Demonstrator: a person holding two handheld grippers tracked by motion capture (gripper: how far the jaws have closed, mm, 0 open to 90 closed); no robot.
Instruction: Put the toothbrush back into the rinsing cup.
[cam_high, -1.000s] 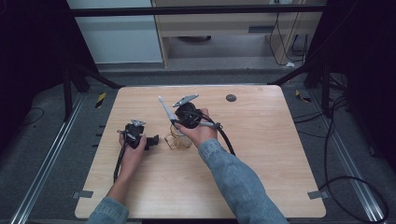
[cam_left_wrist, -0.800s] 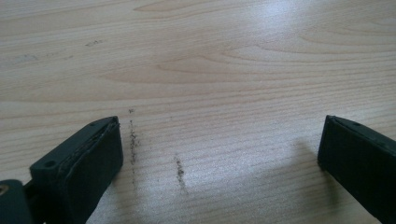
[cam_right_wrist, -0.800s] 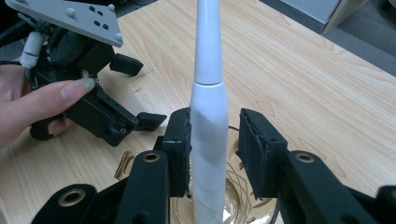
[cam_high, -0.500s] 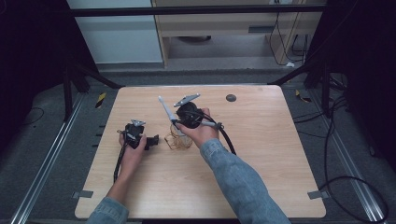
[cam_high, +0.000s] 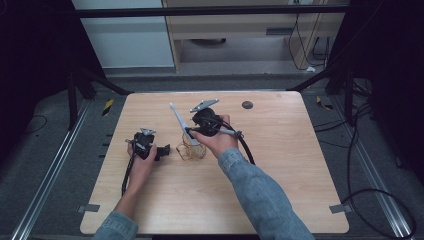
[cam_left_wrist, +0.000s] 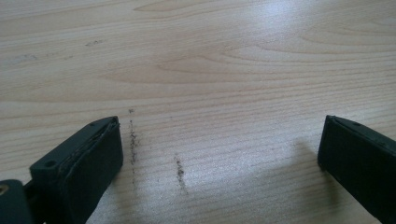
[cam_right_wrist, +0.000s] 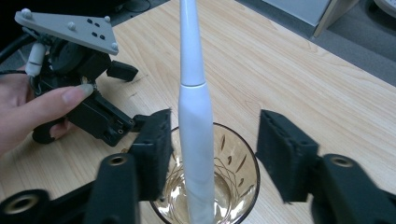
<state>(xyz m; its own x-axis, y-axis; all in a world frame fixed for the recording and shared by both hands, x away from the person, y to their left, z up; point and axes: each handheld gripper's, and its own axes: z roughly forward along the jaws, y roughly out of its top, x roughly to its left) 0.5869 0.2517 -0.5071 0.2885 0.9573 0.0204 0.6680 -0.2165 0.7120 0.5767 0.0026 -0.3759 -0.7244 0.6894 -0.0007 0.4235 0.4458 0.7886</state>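
Glass (cam_right_wrist: 212, 186) is serving as the landmark here: an amber, cut-patterned tumbler is standing upright on the table (cam_high: 280, 190), near its middle. White toothbrush handle (cam_right_wrist: 195, 126) is standing inside the glass, its foot at the bottom and its slim neck leaning up and out over the rim. Right hand-held gripper (cam_right_wrist: 212, 140) is hovering just above the glass with its jaws on either side of the handle; they have just been opening, and neither pad is pressing on the handle now, so the brush is resting in the glass on its own. Left hand-held gripper (cam_left_wrist: 219, 154) is sitting just beside the glass on the person's left, jaws spread wide over bare wood with nothing between them.

Judging by its look, the handle is light, stiff and smooth, so it is likely to slip or pivot in a loose pinch; taking hold on the thicker body just above the glass rim seems safest. The glass is looking fragile and easy to tip if the leaning brush gets dragged sideways.
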